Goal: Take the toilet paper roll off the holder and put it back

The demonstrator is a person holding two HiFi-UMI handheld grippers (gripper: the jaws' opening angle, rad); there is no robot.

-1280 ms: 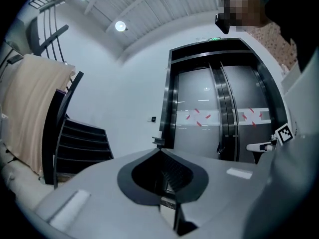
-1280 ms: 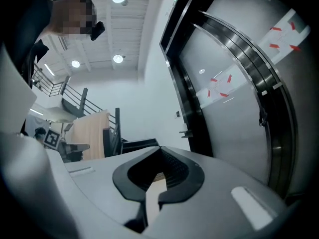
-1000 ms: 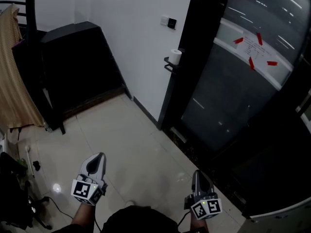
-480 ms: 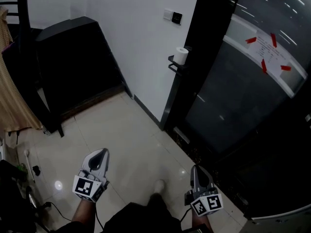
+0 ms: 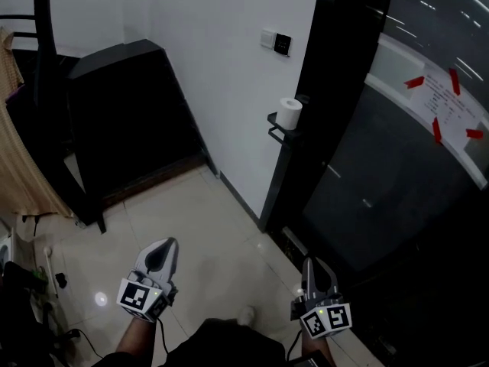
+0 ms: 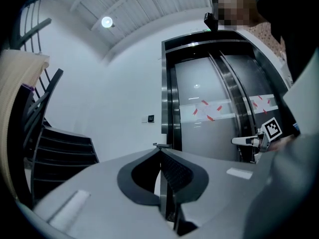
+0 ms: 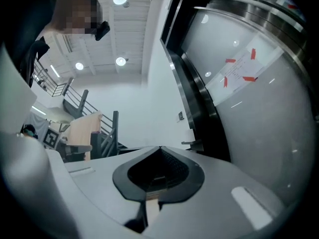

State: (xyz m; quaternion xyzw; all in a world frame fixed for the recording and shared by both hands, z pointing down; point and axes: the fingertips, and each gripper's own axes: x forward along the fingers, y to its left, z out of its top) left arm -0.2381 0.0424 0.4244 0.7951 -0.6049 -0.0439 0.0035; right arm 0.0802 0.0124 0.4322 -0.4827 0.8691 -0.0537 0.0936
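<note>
1. The toilet paper roll (image 5: 289,113) stood upright on the little black holder (image 5: 276,123). The holder was fixed where the white wall (image 5: 221,67) met the dark door frame (image 5: 321,105). The roll was well apart from both grippers, which hung low over the floor (image 5: 214,228).
2. The left gripper (image 5: 166,245) had its jaws shut tight with nothing in them. The right gripper (image 5: 309,264) was the same, with its jaws together and nothing held.
3. I thought shut jaws could cause the first problem. If they were not opened before they got to the roll, they would only poke it. A poke could knock it off the holder and onto the floor.
4. The roll looked soft. A hard squeeze could squash it out of shape. A weak squeeze could let it slip out and drop.
5. I could not tell if the roll sat on a peg or just on a flat shelf. If there was a peg, a sideways pull might catch on it, so lifting straight up seemed safer.
6. The holder sat very close to the door frame and the glass door (image 5: 397,174). A gripper coming in too fast could bump them.
7. Putting it back could go wrong too. If the roll was set down tilted or near the edge, it might tip off.
</note>
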